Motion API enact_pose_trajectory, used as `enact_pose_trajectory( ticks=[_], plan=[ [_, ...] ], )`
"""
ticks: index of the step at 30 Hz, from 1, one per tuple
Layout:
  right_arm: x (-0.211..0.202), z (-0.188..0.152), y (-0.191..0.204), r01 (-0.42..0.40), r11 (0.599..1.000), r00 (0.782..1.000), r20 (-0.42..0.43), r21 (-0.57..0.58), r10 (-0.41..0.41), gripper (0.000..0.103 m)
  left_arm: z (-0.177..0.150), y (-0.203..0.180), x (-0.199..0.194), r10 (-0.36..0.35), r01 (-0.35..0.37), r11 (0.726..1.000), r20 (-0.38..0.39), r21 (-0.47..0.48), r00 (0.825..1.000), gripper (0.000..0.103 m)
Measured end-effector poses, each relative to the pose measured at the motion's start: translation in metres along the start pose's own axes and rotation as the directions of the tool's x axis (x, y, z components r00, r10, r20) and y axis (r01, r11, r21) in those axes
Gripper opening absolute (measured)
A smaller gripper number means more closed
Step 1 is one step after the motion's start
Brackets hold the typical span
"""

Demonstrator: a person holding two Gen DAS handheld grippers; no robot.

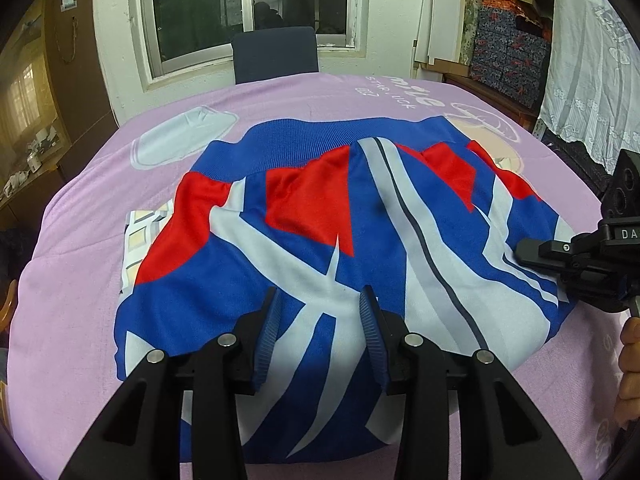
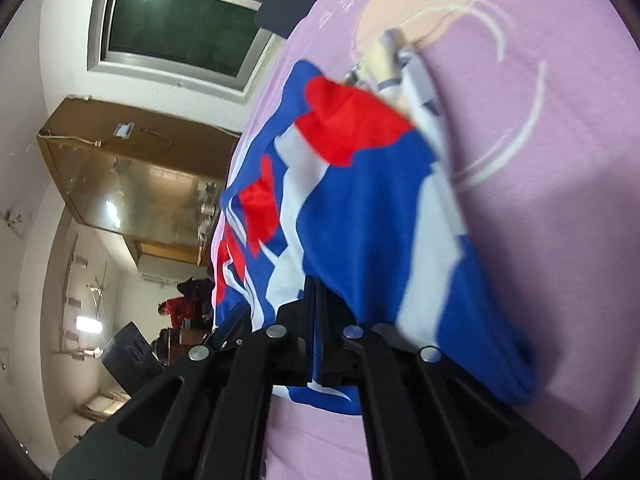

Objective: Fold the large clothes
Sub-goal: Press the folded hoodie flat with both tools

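A blue, red and white jacket [image 1: 320, 216] lies spread on a table covered with a lilac blanket [image 1: 80, 240]. Its ribbed blue hem is at the far side. My left gripper [image 1: 320, 292] hangs just above the jacket's near middle. It is open, and its blue pads [image 1: 272, 320] have nothing pinched between them. My right gripper [image 1: 520, 250] comes in from the right at the jacket's right edge. In the right wrist view this gripper [image 2: 313, 284] is rolled on its side and shut on the jacket [image 2: 360, 208], whose cloth drapes over one finger.
A dark blue chair [image 1: 276, 54] stands behind the table under a window [image 1: 248, 8]. A pale patterned cloth [image 1: 140, 236] pokes out from under the jacket's left side. A hand [image 1: 630, 344] holds the right gripper. Stacked boxes [image 1: 504, 56] and a lace curtain [image 1: 588, 60] fill the right.
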State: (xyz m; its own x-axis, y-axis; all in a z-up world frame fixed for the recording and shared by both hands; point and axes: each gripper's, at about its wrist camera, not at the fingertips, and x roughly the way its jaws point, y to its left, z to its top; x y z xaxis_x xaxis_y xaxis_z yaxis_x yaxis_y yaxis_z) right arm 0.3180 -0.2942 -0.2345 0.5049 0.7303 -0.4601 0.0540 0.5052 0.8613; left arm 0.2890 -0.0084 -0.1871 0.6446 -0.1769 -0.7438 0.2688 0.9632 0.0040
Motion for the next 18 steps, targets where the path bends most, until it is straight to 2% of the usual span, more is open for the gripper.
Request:
enact_pose_trajectory(
  ticks=[4, 6, 7, 8, 10, 13, 14, 17, 18],
  plan=[
    [-0.011, -0.001, 0.020, 0.125, 0.987, 0.990, 0.083, -0.104, -0.117, 0.003, 0.004, 0.007, -0.007, -0.001, 0.002, 0.999, 0.019, -0.037, 1.000, 0.041],
    [-0.022, -0.005, 0.041, 0.218, 0.957, 0.963, 0.199, -0.191, -0.180, 0.020, 0.014, 0.017, -0.012, 0.000, 0.005, 0.997, 0.060, -0.083, 0.998, 0.041],
    [-0.024, -0.008, 0.048, 0.225, 0.952, 0.958, 0.226, -0.210, -0.177, 0.038, 0.019, 0.021, -0.011, 0.001, 0.006, 0.995, 0.070, -0.102, 0.998, 0.042],
    [-0.024, -0.008, 0.055, 0.225, 0.947, 0.955, 0.247, -0.228, -0.167, 0.042, 0.026, 0.025, -0.008, 0.003, 0.005, 0.993, 0.070, -0.122, 0.998, 0.042],
    [-0.014, -0.002, 0.069, 0.211, 0.942, 0.960, 0.238, -0.259, -0.149, 0.042, 0.037, 0.031, 0.002, 0.002, 0.006, 0.990, 0.058, -0.141, 0.998, 0.042],
    [0.005, 0.011, 0.076, 0.208, 0.939, 0.965, 0.213, -0.275, -0.152, 0.042, 0.043, 0.031, 0.020, 0.055, -0.050, 0.990, 0.035, -0.131, 0.998, 0.043],
    [0.013, 0.015, 0.078, 0.216, 0.935, 0.965, 0.204, -0.282, -0.162, 0.042, 0.043, 0.030, 0.026, 0.080, -0.076, 0.990, 0.023, -0.115, 0.997, 0.048],
    [0.044, 0.023, 0.071, 0.303, 0.904, 0.950, 0.172, -0.301, -0.262, 0.040, 0.043, 0.026, 0.031, 0.120, -0.118, 0.990, 0.020, -0.073, 0.993, 0.052],
    [0.045, 0.025, 0.064, 0.297, 0.904, 0.952, 0.172, -0.307, -0.254, 0.040, 0.041, 0.027, 0.031, 0.122, -0.120, 0.990, 0.017, -0.074, 0.992, 0.052]
  ],
)
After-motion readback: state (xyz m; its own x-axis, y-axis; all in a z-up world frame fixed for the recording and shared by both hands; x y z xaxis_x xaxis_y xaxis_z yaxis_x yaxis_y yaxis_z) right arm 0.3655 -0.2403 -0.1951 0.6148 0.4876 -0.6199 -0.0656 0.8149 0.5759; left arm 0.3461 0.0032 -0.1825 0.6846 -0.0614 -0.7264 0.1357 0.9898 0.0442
